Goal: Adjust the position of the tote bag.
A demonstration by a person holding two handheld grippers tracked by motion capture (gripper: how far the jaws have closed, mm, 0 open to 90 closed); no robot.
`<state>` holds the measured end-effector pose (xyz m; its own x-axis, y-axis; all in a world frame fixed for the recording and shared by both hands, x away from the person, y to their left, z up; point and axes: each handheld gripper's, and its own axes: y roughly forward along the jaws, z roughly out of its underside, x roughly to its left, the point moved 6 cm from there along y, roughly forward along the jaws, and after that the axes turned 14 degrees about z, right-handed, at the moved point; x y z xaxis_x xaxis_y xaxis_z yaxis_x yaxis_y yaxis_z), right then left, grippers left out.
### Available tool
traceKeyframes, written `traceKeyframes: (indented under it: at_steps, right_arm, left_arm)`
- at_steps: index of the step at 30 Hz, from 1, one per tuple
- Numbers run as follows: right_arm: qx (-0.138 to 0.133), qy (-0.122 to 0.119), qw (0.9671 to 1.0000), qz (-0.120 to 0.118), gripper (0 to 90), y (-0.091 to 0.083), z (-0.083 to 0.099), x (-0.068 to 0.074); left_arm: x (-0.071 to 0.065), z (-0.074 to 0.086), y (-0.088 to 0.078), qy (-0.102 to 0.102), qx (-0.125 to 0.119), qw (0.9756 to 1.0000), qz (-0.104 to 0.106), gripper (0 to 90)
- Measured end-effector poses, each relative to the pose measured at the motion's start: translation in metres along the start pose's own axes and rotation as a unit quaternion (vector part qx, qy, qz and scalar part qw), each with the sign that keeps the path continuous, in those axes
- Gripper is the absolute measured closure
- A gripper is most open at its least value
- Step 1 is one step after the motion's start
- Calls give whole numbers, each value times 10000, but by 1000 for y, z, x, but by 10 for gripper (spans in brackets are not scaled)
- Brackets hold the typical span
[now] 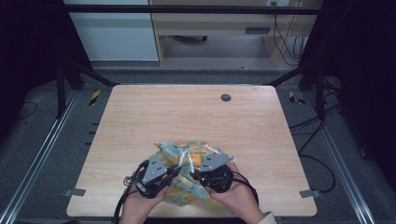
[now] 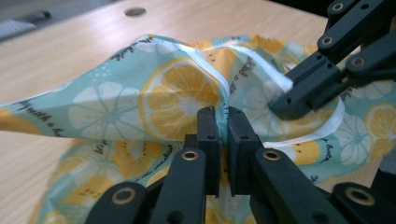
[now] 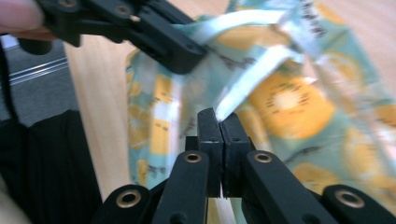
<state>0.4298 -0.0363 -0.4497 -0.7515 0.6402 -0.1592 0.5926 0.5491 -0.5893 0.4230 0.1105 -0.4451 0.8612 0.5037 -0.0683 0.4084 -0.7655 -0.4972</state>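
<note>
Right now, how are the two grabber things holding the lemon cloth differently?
The left gripper pinches a fold of the patterned fabric itself, while the right gripper pinches a pale ribbon-like strip of the lemon cloth. In the high view the left gripper sits on the cloth's left side and the right gripper on its right. Both have their black fingers closed on the cloth, near the table front edge.

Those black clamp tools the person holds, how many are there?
2. The left gripper and right gripper meet at the table's near edge, each shut on the lemon-print cloth.
</note>
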Motion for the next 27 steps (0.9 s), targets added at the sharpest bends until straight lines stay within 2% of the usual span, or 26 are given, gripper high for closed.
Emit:
traceKeyframes:
  at_steps: [2,3,5,8,10,12,15,16,21,23,24,25,26,27]
  right_arm:
    - [-22,7,10000,49,897,-2,-2,-2]
    - [-52,18,9998,207,900,-7,-6,-9]
    - [-51,25,9997,230,900,-8,-7,-12]
    - [-30,8,9988,492,900,-11,-10,-30]
    - [-23,13,9985,541,900,-11,-10,-34]
    - [54,94,9978,657,900,-8,-7,-48]
    - [150,146,9973,707,900,-5,-2,-56]
    - [198,237,9964,789,900,-2,3,-65]
    - [237,415,9947,913,900,0,14,-80]
    - [261,501,9936,975,900,1,18,-85]
    - [315,538,9929,1016,900,4,23,-89]
    - [315,538,9929,1016,900,4,23,-89]
    - [390,597,9919,1050,900,6,27,-92]
    - [390,597,9919,1050,900,6,27,-92]
  left_arm:
    - [0,-2,-6,39,-85,9999,-78,849]
    - [0,-2,-9,40,-123,9999,-85,863]
    - [1,-4,-15,31,-199,9997,-106,868]
    - [1,-5,-26,43,-324,9993,-190,883]
    - [2,-3,-28,45,-335,9992,-222,884]
    - [3,0,-30,47,-306,9992,-263,890]
    - [8,4,-33,91,-242,9988,-411,892]
    - [11,6,-35,59,-250,9987,-440,893]
    - [21,18,-41,-109,-207,9983,-539,896]
    - [23,24,-40,-150,-136,9983,-546,896]
    - [24,31,-37,-195,-3,9985,-507,897]
    - [24,31,-37,-195,-3,9985,-507,896]
    - [22,39,-31,-190,250,9986,-417,896]
    - [22,39,-31,-190,250,9986,-417,896]
